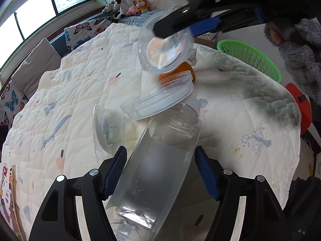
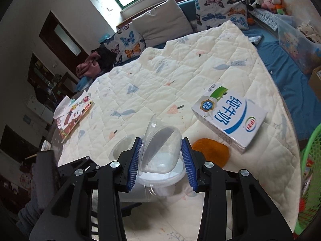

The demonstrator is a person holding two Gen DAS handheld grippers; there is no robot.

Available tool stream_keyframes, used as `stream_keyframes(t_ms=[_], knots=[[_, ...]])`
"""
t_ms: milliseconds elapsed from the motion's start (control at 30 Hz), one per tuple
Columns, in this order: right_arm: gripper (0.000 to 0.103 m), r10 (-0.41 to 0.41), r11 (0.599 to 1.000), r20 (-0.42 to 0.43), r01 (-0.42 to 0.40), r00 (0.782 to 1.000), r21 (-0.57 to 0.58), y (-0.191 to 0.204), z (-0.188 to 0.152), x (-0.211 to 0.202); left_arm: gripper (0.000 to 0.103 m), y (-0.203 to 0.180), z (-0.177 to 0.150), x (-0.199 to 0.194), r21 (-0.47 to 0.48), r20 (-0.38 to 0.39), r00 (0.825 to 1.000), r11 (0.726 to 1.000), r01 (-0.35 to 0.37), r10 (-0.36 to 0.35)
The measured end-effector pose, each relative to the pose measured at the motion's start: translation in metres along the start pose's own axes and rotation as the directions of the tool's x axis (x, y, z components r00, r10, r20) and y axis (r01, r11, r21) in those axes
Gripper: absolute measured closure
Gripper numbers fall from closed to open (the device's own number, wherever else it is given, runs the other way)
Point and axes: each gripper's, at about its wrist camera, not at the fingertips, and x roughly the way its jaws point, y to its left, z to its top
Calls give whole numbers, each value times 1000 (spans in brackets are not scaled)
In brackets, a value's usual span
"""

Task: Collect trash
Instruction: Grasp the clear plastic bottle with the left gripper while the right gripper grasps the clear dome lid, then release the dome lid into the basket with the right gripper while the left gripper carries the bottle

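My left gripper (image 1: 160, 170) is shut on a clear plastic bottle (image 1: 160, 160) and holds it over the quilted table. My right gripper (image 2: 162, 158) is shut on a clear plastic cup (image 2: 160, 150); in the left wrist view the same cup (image 1: 166, 48) hangs in that gripper (image 1: 176, 25) above the table. Below it lie a clear plastic lid (image 1: 158, 98), a second clear cup (image 1: 108, 130), an orange peel (image 2: 210, 150) and a white milk carton (image 2: 230, 114). A white plastic tub (image 2: 160, 176) sits under the held cup. A green basket (image 1: 250, 58) stands at the table's far right edge.
A white quilt (image 2: 170, 76) covers the round table. A picture book (image 2: 74, 114) lies at its left edge. Butterfly cushions (image 2: 218, 12) and plush toys (image 2: 266, 2) line the blue bench behind. A red object (image 1: 301, 108) sits beyond the table's right edge.
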Motion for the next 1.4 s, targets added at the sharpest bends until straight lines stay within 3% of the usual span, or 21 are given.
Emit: stream_keyframes(t_ms=[167,333,533,967,1400], knots=[[61,-17,1000,27,16,1000,16,-10,-10,-22,35,-5,2,7,43,-19,999,999,-30,31],[61,-33,999,47,31,998,33,-24,-26,-47,40,-10,3,4,27,-6,999,999,-38,38],[61,-71,996,68,68,995,51,-43,-49,-74,45,-22,-8,-8,-25,-18,1000,1000,0,-1],[61,-149,979,102,133,984,152,-101,-91,-119,46,-71,-33,-38,-69,-28,997,995,70,-72],[61,-314,922,121,272,942,276,-185,-118,-166,46,-110,27,-48,-106,107,983,981,163,-151]])
